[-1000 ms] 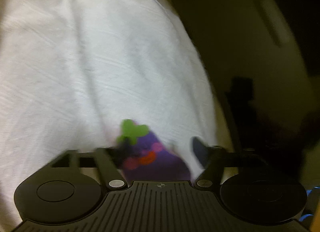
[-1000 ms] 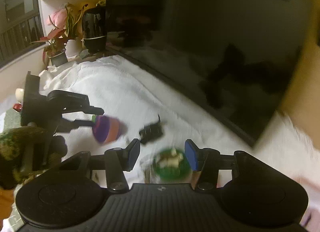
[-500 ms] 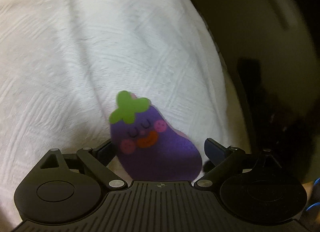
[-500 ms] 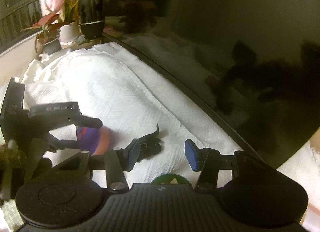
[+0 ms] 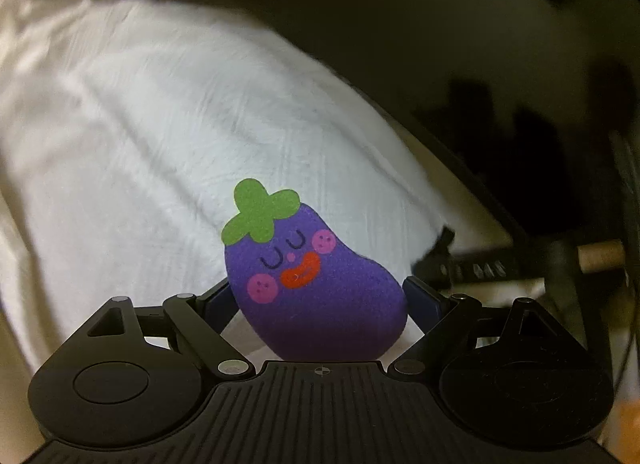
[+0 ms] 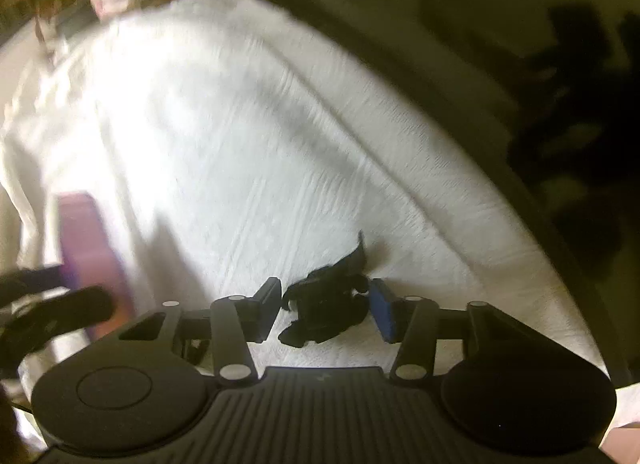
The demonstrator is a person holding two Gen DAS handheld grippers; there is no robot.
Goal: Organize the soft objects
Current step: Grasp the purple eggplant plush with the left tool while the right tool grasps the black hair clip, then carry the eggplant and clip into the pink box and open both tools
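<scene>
White cloth (image 6: 248, 135) fills both views. Left gripper (image 5: 320, 304) clamps the purple eggplant plush (image 5: 316, 284) at 6 o'clock, lifted but not yet placed. Right gripper (image 6: 326, 312), fingers spread, brackets the black soft item (image 6: 326, 304) at 6 o'clock, lying ungrasped; most sorting likely remains.

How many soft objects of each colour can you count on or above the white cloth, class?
Purple: 1, the eggplant toy in the left gripper.
Black: 1, the crumpled item between the right gripper fingers.
Total: 2
</scene>
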